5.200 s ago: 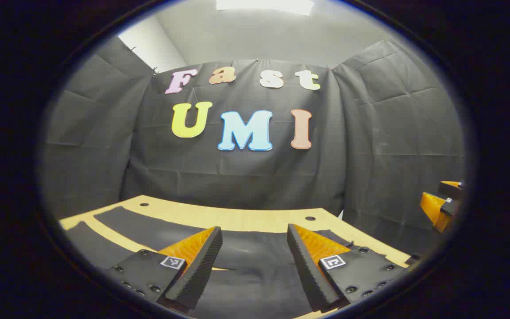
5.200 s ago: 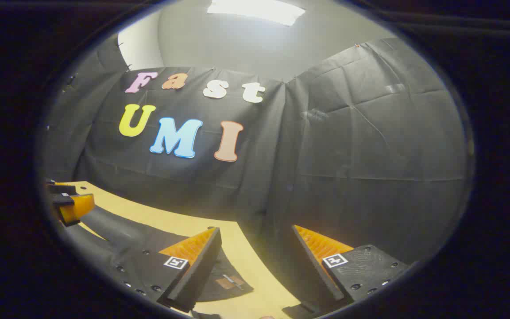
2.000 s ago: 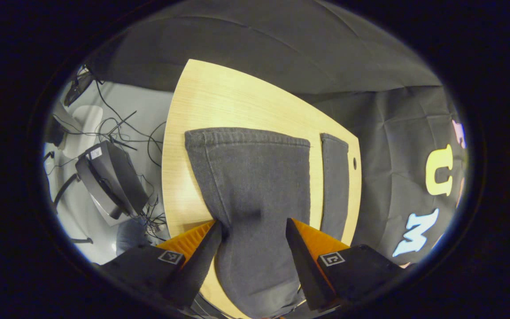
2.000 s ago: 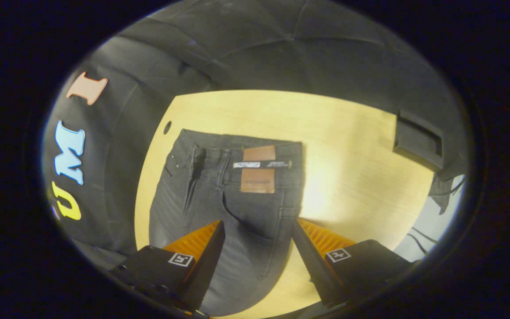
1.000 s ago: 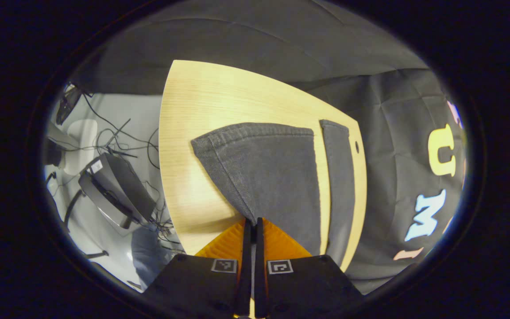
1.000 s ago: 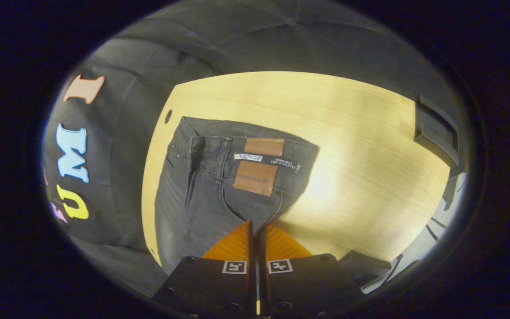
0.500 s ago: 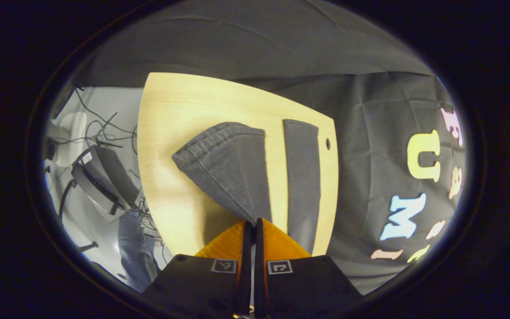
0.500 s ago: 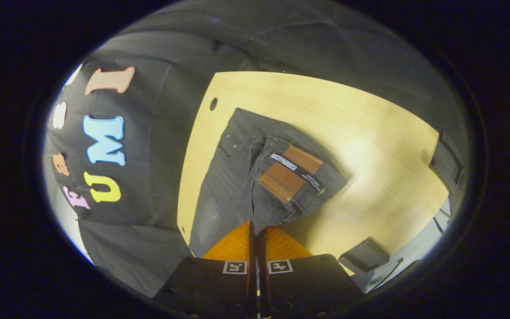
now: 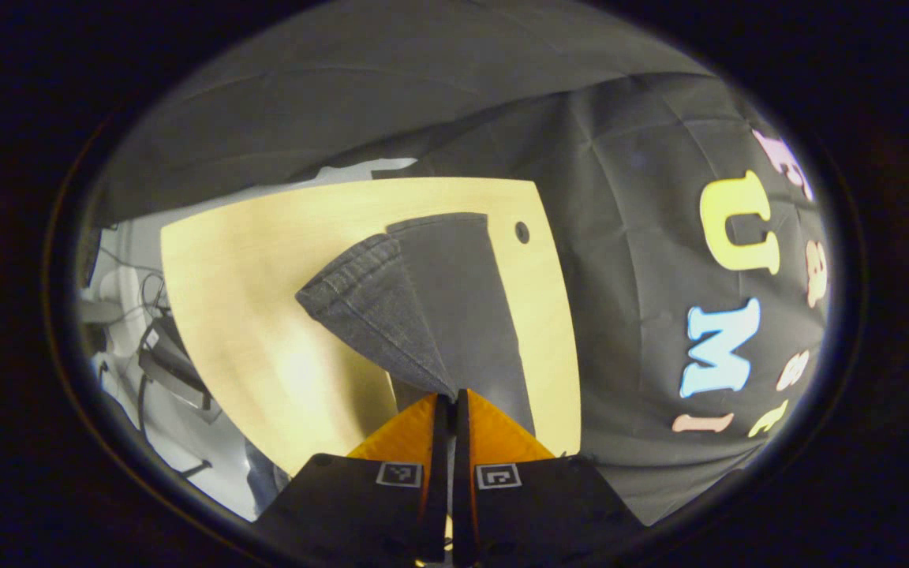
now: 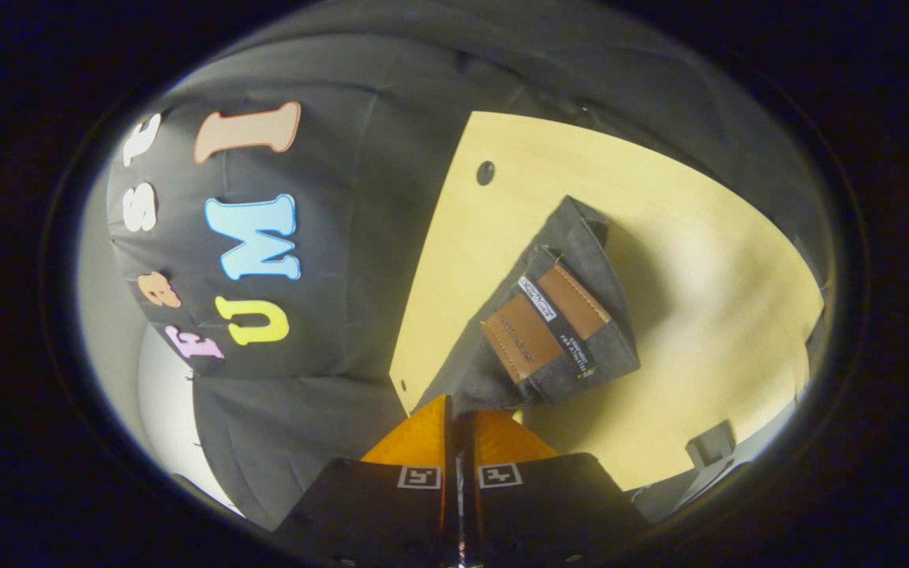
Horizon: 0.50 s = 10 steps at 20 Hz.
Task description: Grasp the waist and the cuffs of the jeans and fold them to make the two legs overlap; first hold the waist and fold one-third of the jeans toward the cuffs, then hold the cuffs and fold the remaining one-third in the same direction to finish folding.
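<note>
Since half a second ago both my cameras have swung round: the near leg has come over onto the far one, and the waist has doubled up

Left gripper (image 9: 447, 402): fingers pressed together on the hem edge of the jeans (image 9: 391, 308); the lifted cuff (image 9: 348, 272) hangs from the tips as a dark wedge, over and against the second leg (image 9: 462, 276) lying flat on the table (image 9: 241, 276)

Right gripper (image 10: 458, 416): fingers closed tight on the waist fabric; the waist (image 10: 557, 315) is lifted and folded, its brown leather patch (image 10: 545, 319) facing my camera, tilted

Surroundings, left gripper view: a round cable hole (image 9: 522, 232) in the table just beside the far leg's end; black cloth wall (image 9: 644, 237) close along that table edge; off the opposite edge, grey floor (image 9: 123, 268) with cables and a dark piece of equipment (image 9: 174, 363), too small to make out

Surroundings, right gripper view: a second cable hole (image 10: 485, 172) near the table corner, apart from the waistband; a dark boxy object (image 10: 711, 454) at the far table edge, unidentifiable

Open room: broad bare tabletop on the side of the jeans away from the wall in both views; the strip between the jeans and the wall-side edge is narrow

Nothing lies on the jeans or between my fingers and the fabric
</note>
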Available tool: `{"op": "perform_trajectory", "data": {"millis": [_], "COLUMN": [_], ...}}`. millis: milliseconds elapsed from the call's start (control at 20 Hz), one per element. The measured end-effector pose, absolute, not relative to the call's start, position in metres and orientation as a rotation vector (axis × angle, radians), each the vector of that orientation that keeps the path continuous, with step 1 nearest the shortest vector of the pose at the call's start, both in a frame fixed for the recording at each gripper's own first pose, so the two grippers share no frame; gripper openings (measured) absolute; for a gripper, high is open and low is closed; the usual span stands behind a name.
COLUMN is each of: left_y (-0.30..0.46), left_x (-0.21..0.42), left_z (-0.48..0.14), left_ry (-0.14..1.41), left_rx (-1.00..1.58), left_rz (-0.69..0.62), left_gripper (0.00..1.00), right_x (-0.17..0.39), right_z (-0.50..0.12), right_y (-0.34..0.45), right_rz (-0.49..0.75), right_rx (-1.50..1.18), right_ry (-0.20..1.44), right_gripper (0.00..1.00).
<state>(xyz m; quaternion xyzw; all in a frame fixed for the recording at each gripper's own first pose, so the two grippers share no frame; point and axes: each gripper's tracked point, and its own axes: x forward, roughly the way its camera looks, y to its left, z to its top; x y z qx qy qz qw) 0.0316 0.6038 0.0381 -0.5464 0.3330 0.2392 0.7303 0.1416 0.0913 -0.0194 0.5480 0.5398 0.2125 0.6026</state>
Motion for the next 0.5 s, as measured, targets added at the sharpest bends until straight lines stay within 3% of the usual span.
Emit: {"op": "perform_trajectory", "data": {"millis": [250,500], "left_y": [0.626,0.655], "left_x": [0.126,0.178], "left_z": [0.028,-0.019], "left_ry": [0.791,0.827], "left_rx": [-1.155,-1.199], "left_rz": [0.506,0.527], "left_gripper": [0.11,0.11], "right_x": [0.214,0.28], "right_z": [-0.018,-0.051], "right_y": [0.118,0.14], "right_rz": [0.427,0.333], "right_rx": [1.364,1.387], "right_ry": [1.266,1.266], "right_gripper": [0.02,0.02]}}
